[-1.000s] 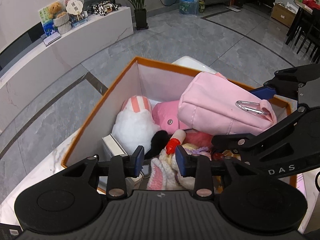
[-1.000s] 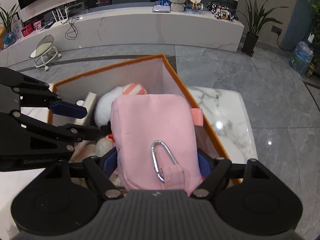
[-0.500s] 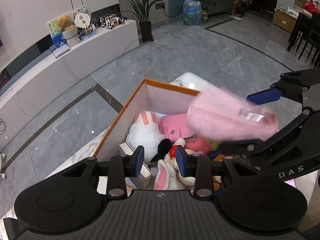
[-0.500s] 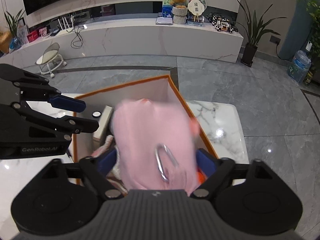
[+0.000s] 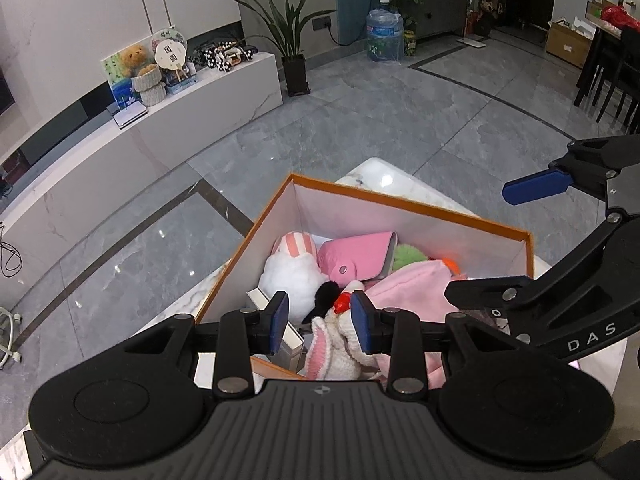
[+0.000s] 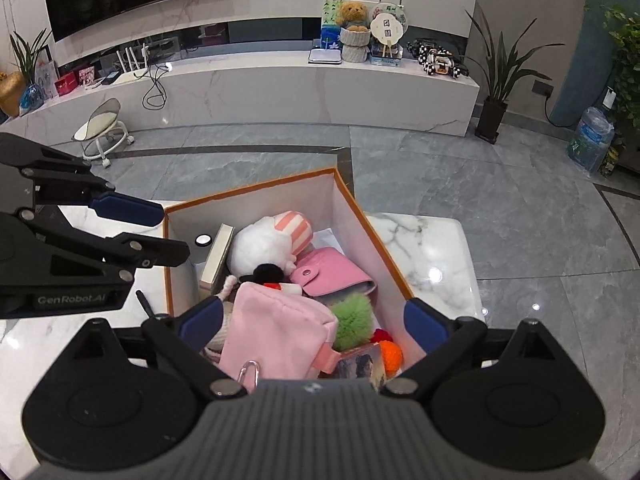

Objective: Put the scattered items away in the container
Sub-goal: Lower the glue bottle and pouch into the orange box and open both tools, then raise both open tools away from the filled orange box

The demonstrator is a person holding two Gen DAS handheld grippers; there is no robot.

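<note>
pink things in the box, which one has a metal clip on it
The pink pouch nearest the right gripper; the pink wallet behind shows only a snap button.

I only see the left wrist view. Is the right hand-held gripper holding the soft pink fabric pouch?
Observer: No. The right hand-held gripper is wide open, and the soft pink fabric pouch lies in the orange-rimmed box.
Operator: Anything attached to the pouch?
Observer: A silver carabiner clip hangs at its near end.
Operator: What's beside the pouch, on the right?
Observer: A printed picture card, next to an orange ball.
</note>
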